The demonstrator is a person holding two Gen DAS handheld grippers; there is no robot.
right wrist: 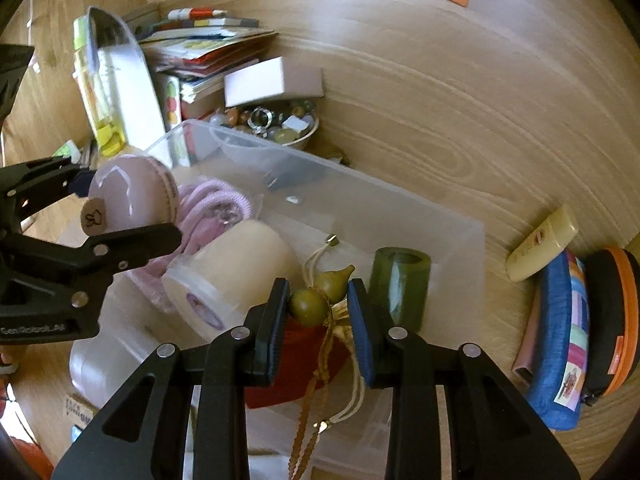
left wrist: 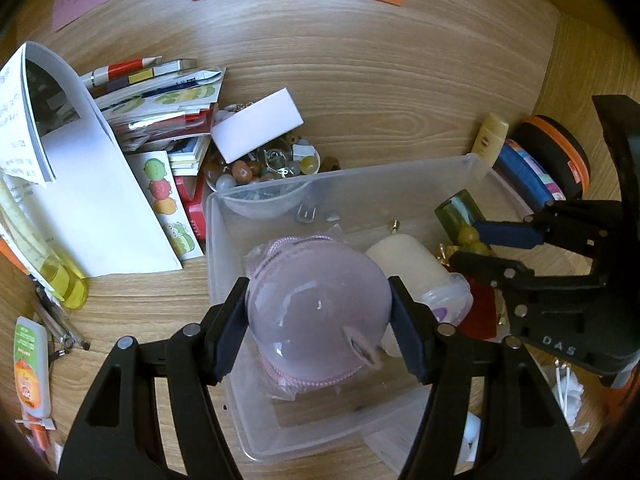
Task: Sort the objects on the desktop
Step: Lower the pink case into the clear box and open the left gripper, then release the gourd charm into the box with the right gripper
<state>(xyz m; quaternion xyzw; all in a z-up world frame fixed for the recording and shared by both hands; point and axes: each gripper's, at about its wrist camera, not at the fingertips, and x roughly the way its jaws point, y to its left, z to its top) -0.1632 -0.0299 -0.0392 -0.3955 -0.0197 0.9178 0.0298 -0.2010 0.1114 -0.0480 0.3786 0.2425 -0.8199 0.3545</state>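
My left gripper (left wrist: 319, 320) is shut on a glossy lilac round case (left wrist: 316, 312) and holds it over the clear plastic bin (left wrist: 224, 264); it also shows in the right wrist view (right wrist: 128, 200). My right gripper (right wrist: 318, 312) stands around a green gourd charm (right wrist: 320, 296) with tan cords over a red pouch (right wrist: 296, 364); the pads are close to the gourd but contact is unclear. The bin holds a cream tape roll (right wrist: 232, 276), a pink cord (right wrist: 212, 200) and a green cylinder (right wrist: 400, 284).
A bowl of beads (left wrist: 264, 168) with a white box (left wrist: 256, 128) on it stands behind the bin. Papers, stickers and booklets (left wrist: 100, 184) lie left. A cream tube (right wrist: 540, 248), a blue pouch (right wrist: 560, 344) and an orange-rimmed case (right wrist: 616, 320) lie right.
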